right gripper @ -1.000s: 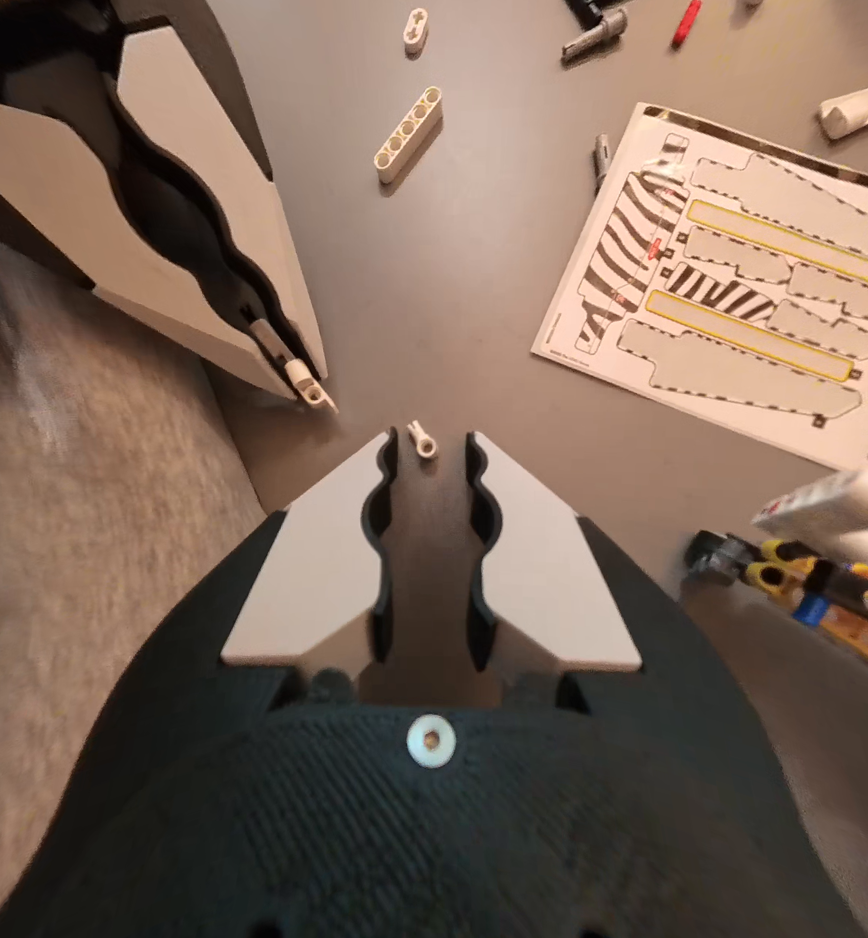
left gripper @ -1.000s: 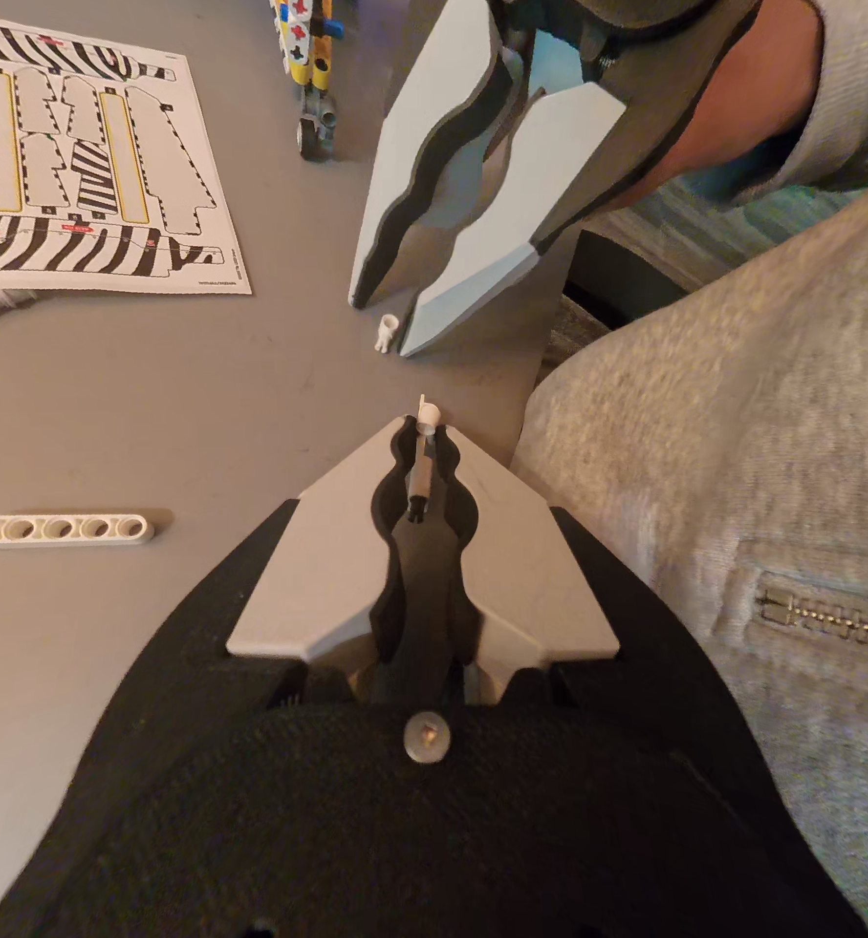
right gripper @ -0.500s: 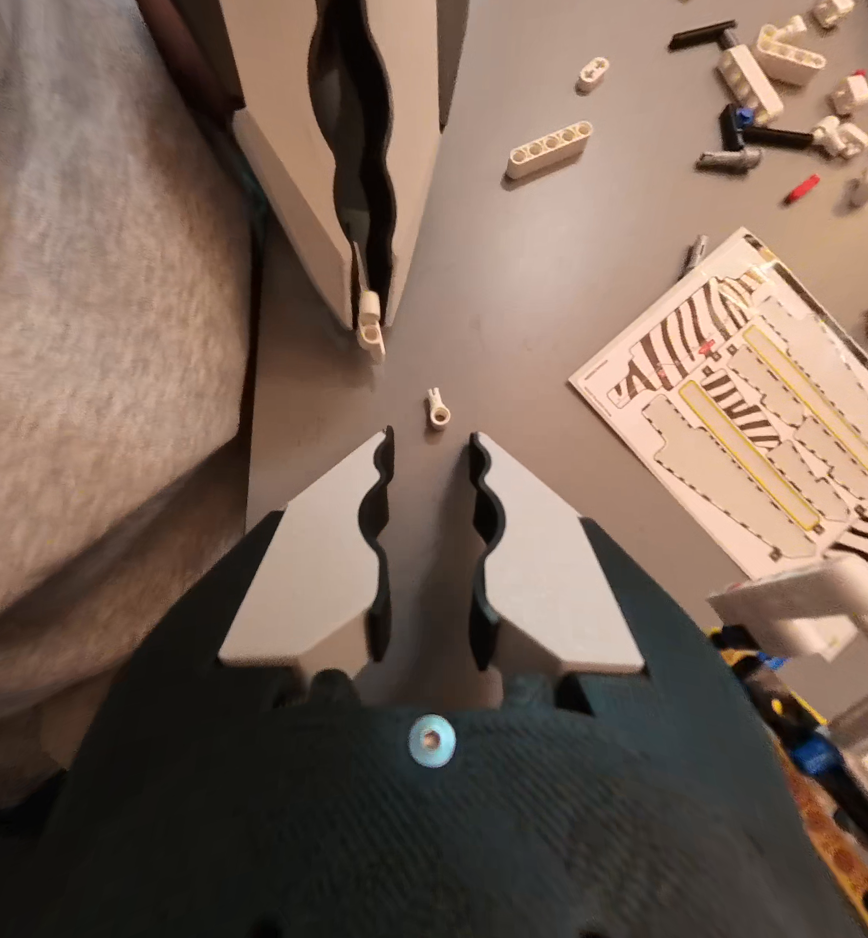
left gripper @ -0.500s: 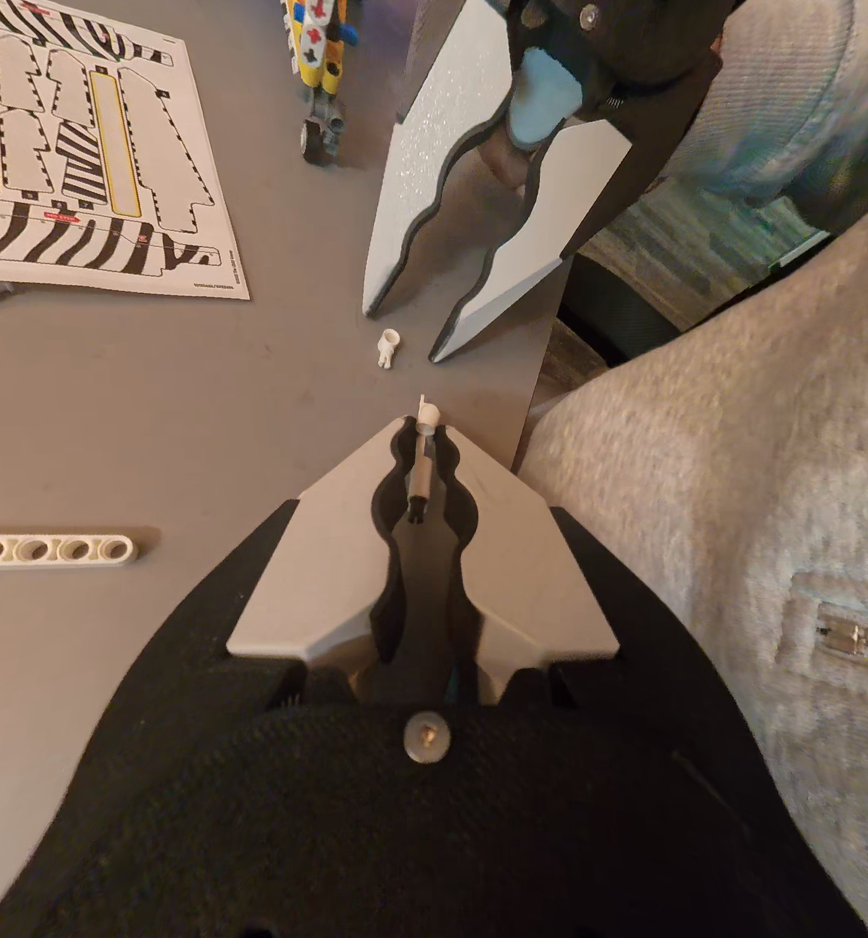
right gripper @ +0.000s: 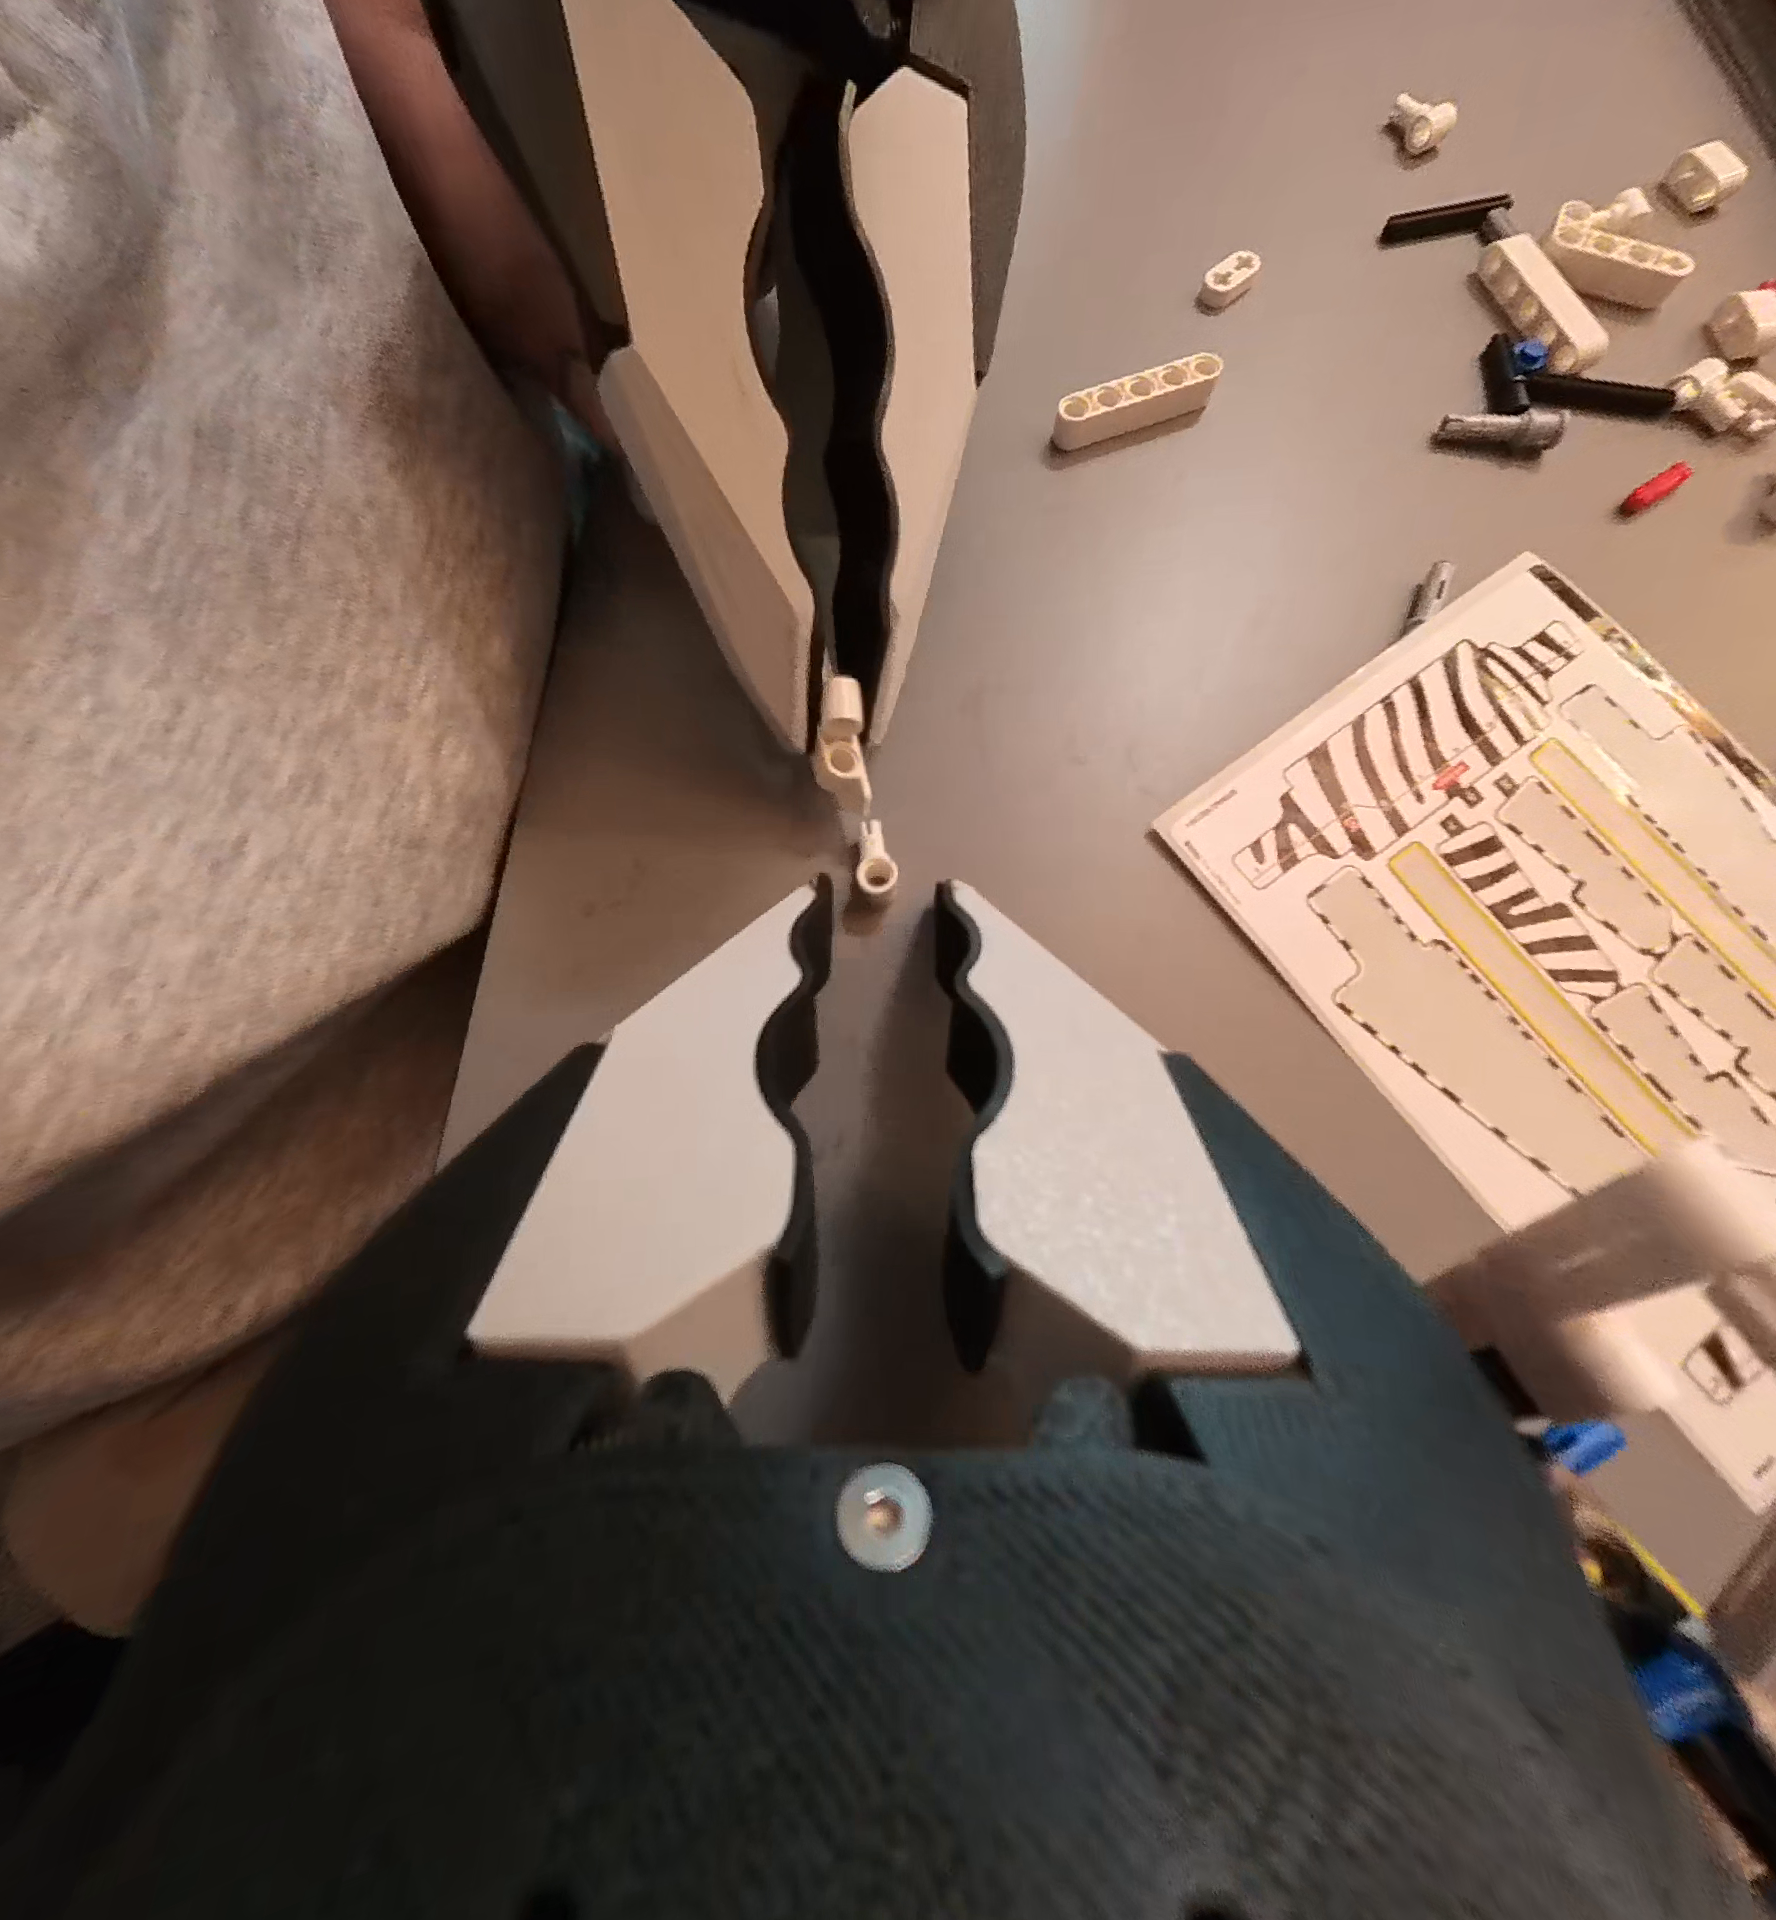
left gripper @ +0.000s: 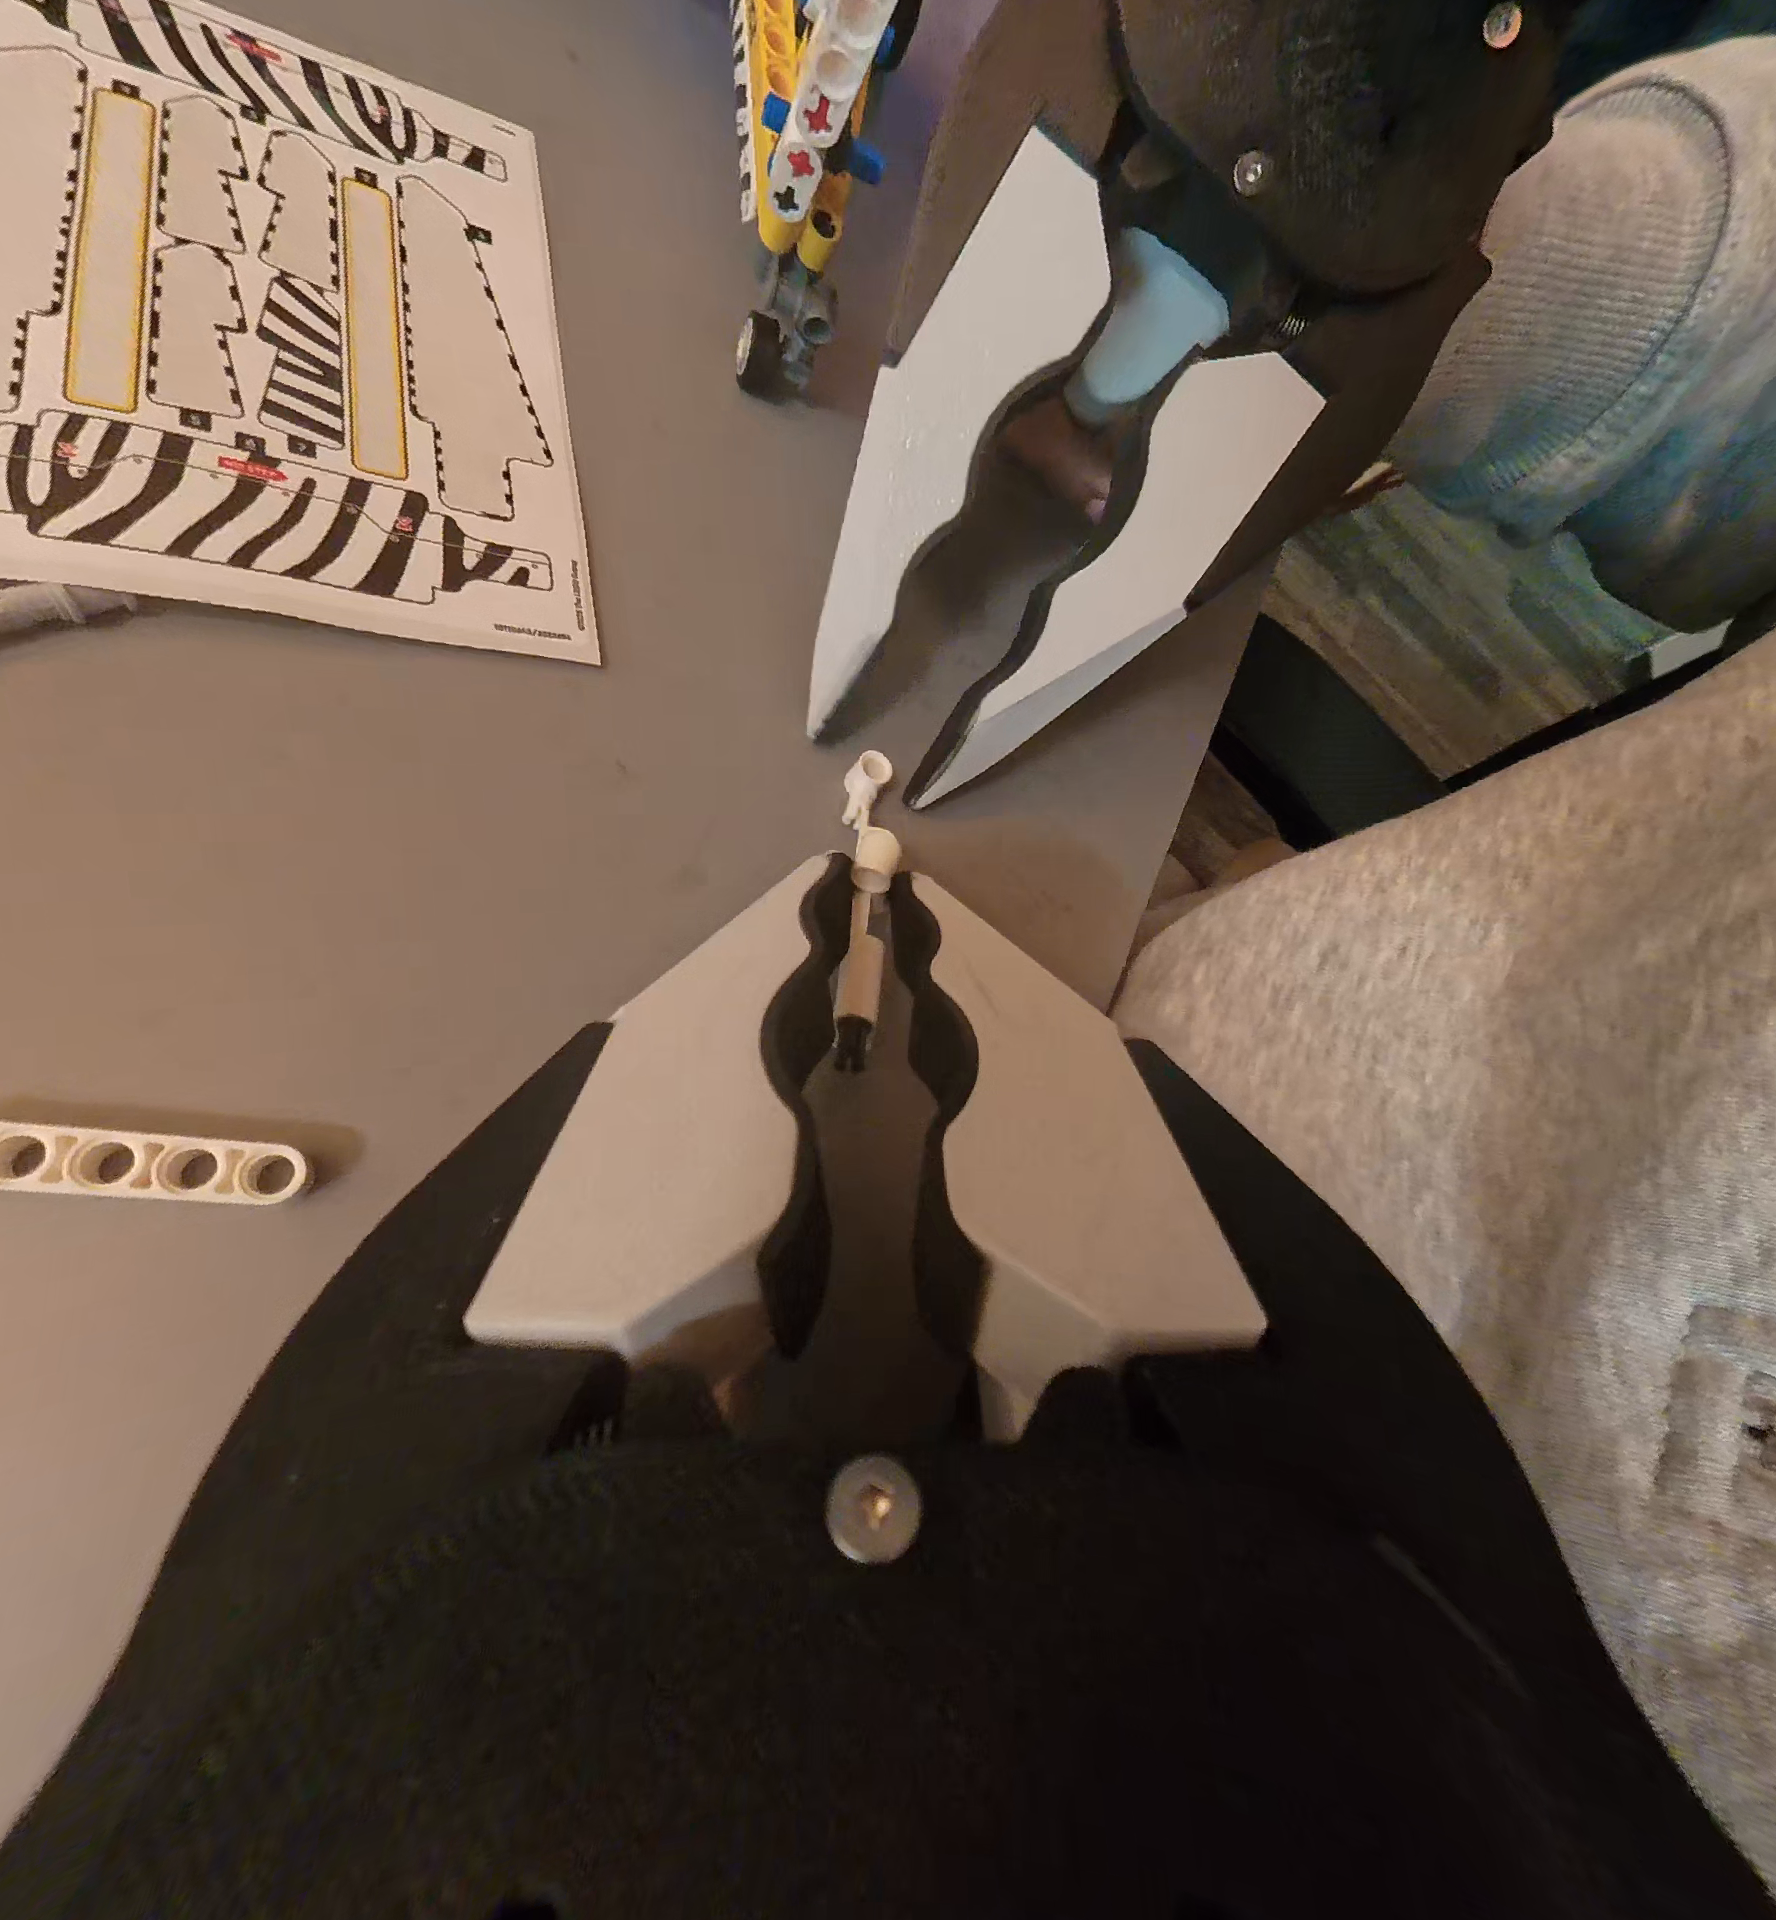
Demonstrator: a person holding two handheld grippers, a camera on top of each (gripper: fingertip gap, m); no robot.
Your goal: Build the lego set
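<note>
Only the right wrist view shows the scattered loose parts point(right gripper: 1590, 301) far right on the worktop point(right gripper: 1092, 644). The left gripper point(left gripper: 871, 868) pinches a thin axle assembly point(left gripper: 863, 956), tip toward the small white connector point(left gripper: 866, 784) lying between both grippers. The right gripper point(right gripper: 879, 894) is spread, hovering just behind that connector.

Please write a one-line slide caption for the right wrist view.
Open right gripper approaches a small white connector on the grey table, facing the left gripper shut on a thin axle assembly.
</note>
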